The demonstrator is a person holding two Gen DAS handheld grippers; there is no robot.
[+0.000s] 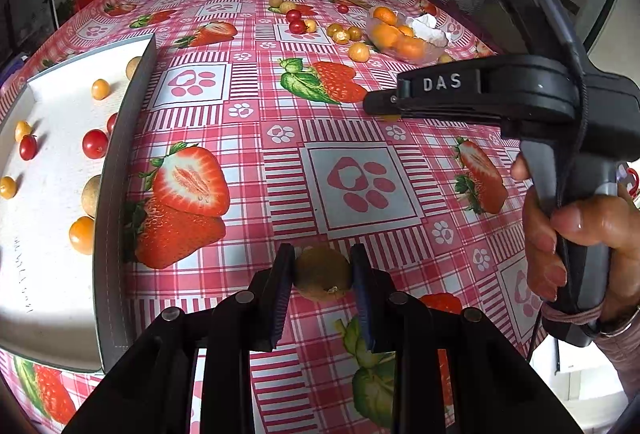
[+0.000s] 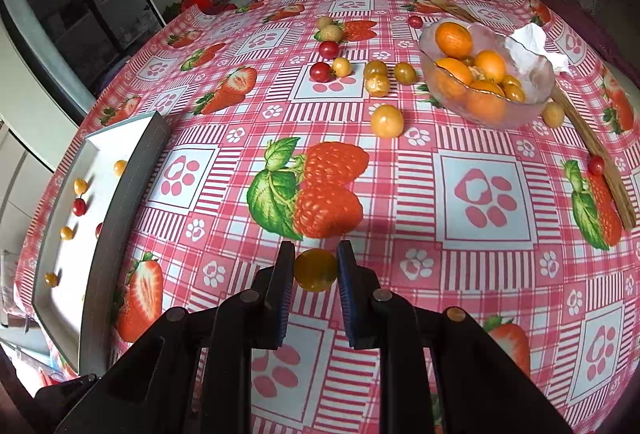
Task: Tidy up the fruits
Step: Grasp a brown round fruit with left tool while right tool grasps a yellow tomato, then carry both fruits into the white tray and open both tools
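My left gripper (image 1: 322, 266) is shut on a brown longan (image 1: 322, 274), held above the strawberry tablecloth just right of the white tray (image 1: 52, 266). The tray holds several cherry tomatoes, yellow berries and longans. My right gripper (image 2: 316, 262) is shut on a yellow-orange berry (image 2: 315, 270) above the cloth; it also shows in the left wrist view (image 1: 372, 104), to the right. Loose fruits (image 2: 376, 74) lie at the far middle. A glass bowl (image 2: 532, 82) holds oranges and small yellow fruits.
A crumpled white tissue (image 2: 532, 46) lies on the bowl's rim. A wooden spatula (image 2: 600, 158) lies along the right side with a cherry tomato (image 2: 596, 165) beside it. The tray's grey wall (image 2: 120, 218) stands up at the left.
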